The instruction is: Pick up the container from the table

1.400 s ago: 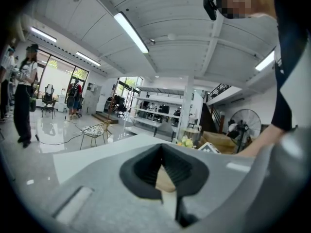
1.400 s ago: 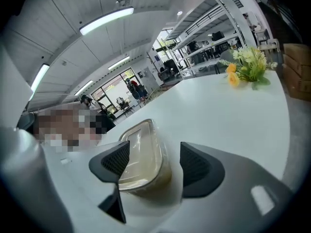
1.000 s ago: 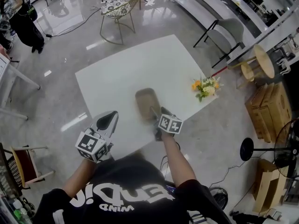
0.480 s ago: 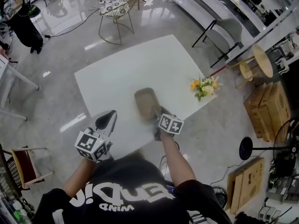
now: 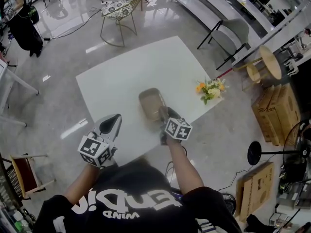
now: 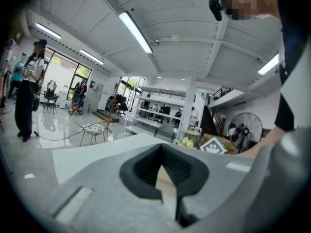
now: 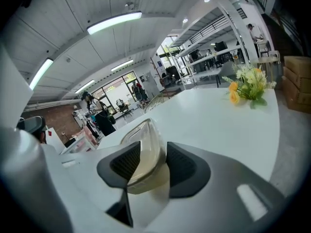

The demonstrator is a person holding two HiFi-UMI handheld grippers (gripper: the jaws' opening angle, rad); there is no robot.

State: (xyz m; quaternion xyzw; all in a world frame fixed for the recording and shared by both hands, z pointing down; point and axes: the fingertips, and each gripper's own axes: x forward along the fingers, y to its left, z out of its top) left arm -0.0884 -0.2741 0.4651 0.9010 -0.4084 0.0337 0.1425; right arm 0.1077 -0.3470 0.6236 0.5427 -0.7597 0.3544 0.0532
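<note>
A translucent beige container [image 5: 150, 102] is over the white table [image 5: 121, 76], near its front edge. My right gripper [image 5: 163, 116] has its jaws closing around the container's near wall. In the right gripper view the container [image 7: 144, 144] fills the gap of the right gripper [image 7: 147, 163], and both dark pads press on it. It appears tilted, with its near end raised off the table. My left gripper [image 5: 112, 122] hovers at the table's front left, apart from the container. In the left gripper view the left gripper [image 6: 165, 176] has its pads together, with nothing between them.
A bunch of yellow and white flowers [image 5: 210, 90] lies at the table's right corner. A wire chair [image 5: 116, 11] stands beyond the table, a grey chair [image 5: 233, 33] to the far right. Cardboard boxes [image 5: 274, 110] and a fan [image 5: 262, 154] stand on the floor at right.
My right gripper's jaws have closed onto the container's near wall and risen slightly, and the container has come up with them. The left gripper has stayed in place.
</note>
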